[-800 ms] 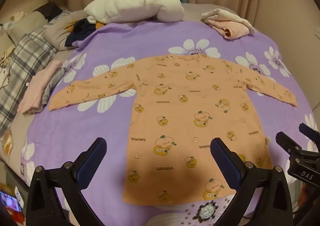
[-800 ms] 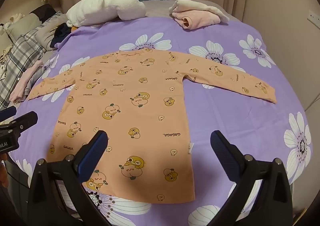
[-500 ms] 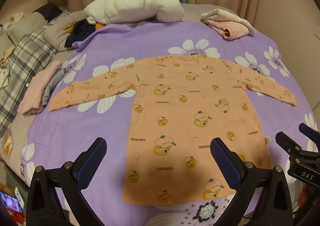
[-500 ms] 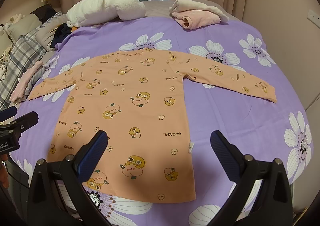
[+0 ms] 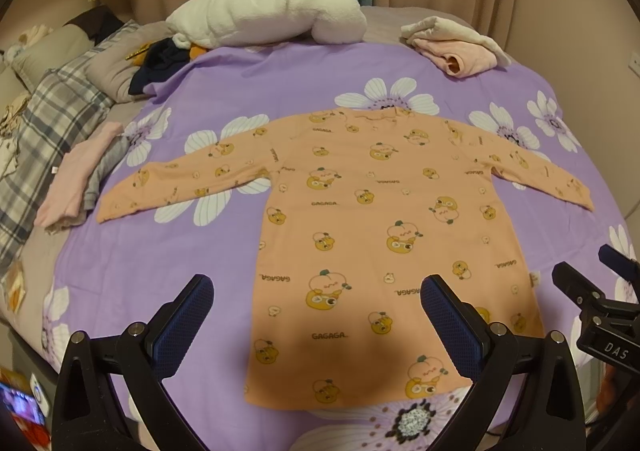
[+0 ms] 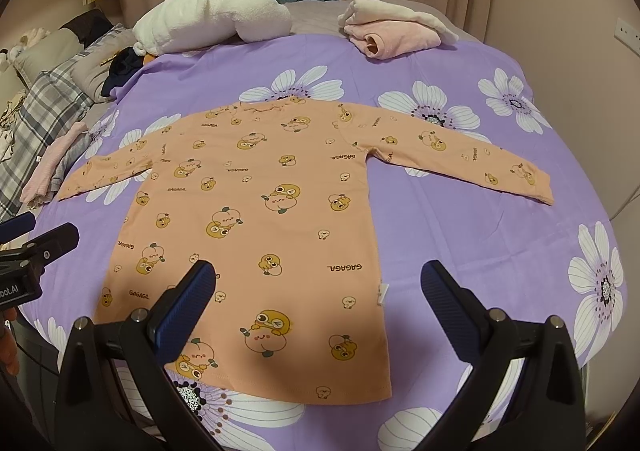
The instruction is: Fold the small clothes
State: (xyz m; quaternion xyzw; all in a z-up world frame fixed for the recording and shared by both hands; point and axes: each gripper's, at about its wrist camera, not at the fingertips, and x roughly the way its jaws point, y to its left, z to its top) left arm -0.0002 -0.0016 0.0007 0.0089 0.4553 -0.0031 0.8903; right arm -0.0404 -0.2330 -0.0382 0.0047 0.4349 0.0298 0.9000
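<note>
An orange long-sleeved shirt (image 5: pixel 384 235) lies flat with both sleeves spread out, in the middle of a purple flowered sheet (image 5: pixel 160 263) on the bed. The left claw (image 5: pixel 316 315) and the right claw (image 6: pixel 318 303) each hover above the shirt's hem, jaws wide and holding nothing. A white blanket (image 5: pixel 264 11) and folded pink clothes (image 5: pixel 456 47) sit at the far edge.

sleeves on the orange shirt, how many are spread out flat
2. The left sleeve lies straight out toward the pink clothes at the bed's edge; the right sleeve stretches out over the purple sheet. Neither is folded yet.
</note>
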